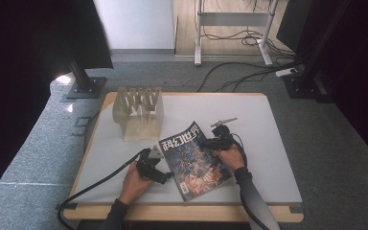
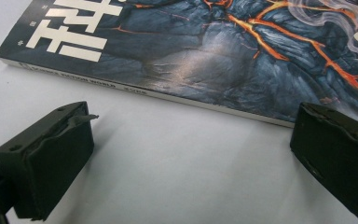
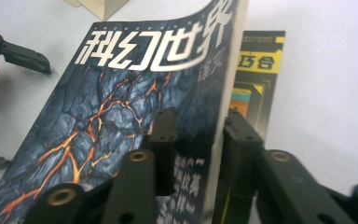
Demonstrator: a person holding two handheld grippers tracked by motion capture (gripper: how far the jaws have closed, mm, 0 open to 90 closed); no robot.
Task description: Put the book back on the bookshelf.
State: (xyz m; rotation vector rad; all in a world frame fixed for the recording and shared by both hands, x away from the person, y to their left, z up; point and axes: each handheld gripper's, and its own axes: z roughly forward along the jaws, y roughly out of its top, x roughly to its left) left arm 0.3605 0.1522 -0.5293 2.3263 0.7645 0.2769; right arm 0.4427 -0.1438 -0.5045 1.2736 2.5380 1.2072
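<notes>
Magazine spine (beyond parted fingers)

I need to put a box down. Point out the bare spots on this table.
The table is bare along its right side, between the magazine and the right edge, and at the far right past the wooden rack. The near left corner is free too. It is crowded mid-front, where the left gripper and right gripper flank the magazine.

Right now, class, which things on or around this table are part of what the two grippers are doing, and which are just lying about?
In use:
- magazine, front cover pinched and lifted at its free edge
- right gripper, shut on that cover
- left gripper, open, on the table beside the spine

Lying about:
- wooden slotted rack at the back of the table
- cables on the floor
</notes>
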